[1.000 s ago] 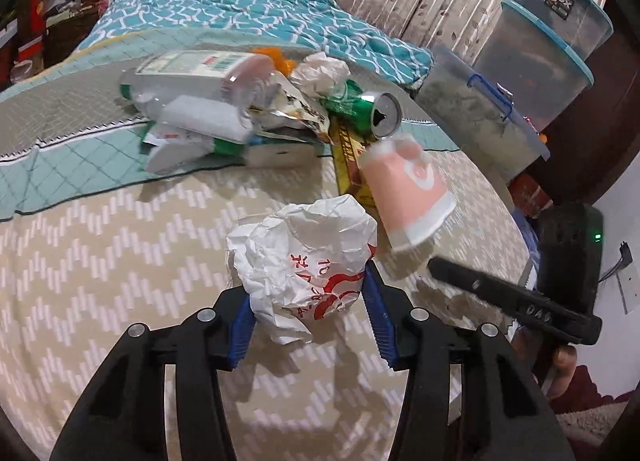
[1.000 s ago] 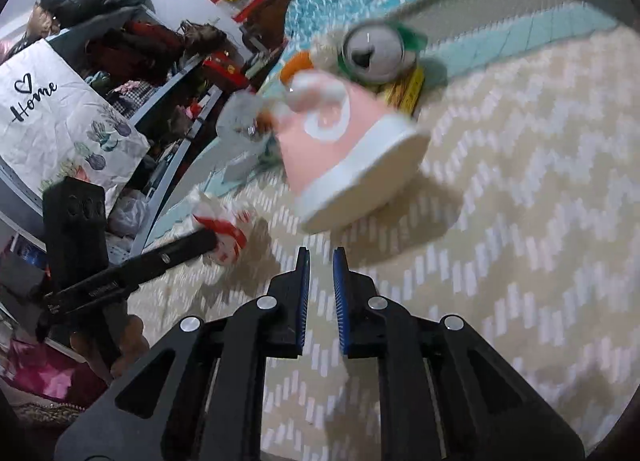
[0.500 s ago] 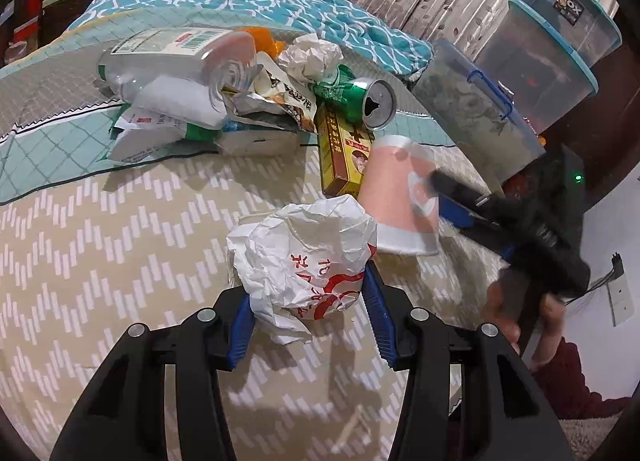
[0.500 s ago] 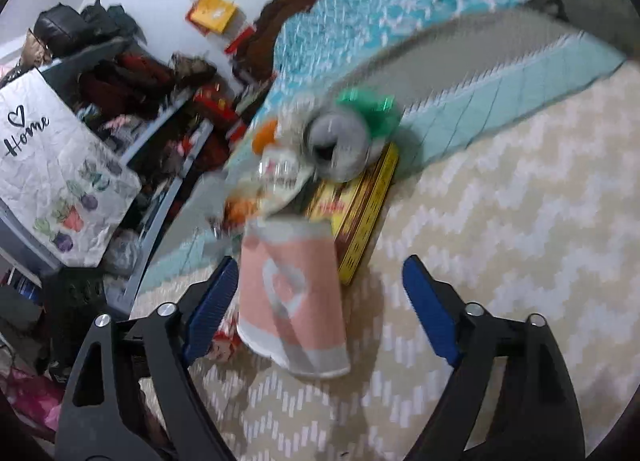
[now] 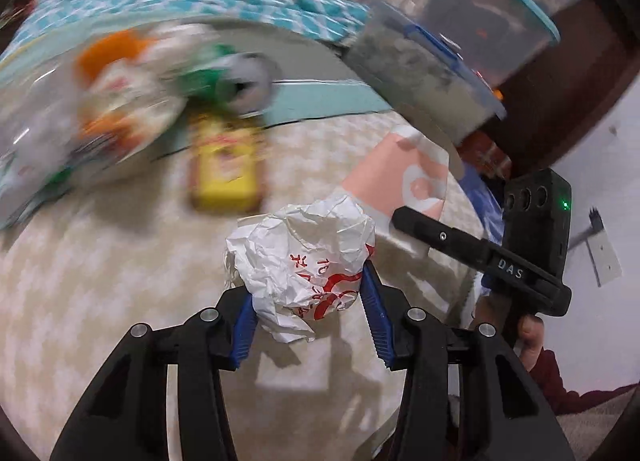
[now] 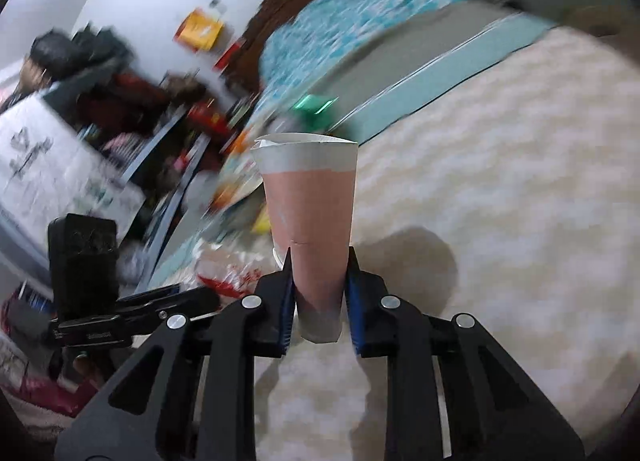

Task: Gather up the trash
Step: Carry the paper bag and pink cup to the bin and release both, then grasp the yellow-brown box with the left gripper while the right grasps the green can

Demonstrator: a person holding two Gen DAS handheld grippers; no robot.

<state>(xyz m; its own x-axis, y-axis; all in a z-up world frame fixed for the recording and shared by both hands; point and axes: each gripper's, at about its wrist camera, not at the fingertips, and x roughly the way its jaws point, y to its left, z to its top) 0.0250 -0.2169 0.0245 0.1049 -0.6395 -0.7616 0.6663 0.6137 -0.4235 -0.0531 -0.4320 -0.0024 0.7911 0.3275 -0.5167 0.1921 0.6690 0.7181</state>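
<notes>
My right gripper (image 6: 318, 293) jaws are closing on the pink paper cup (image 6: 310, 217), which may crush and slip, while my left gripper (image 5: 306, 319) jaws clamp the crumpled wrapper (image 5: 304, 257) at its 6 o'clock edge, loosely enough to drop.

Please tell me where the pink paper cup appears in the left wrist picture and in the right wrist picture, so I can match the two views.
Left wrist view: the pink paper cup is right of centre, above the crumpled white wrapper, held in the right gripper.
Right wrist view: the cup stands at centre, squeezed between the closing jaws of the right gripper.
Shared landmark: the green can, behind the cup.
</notes>
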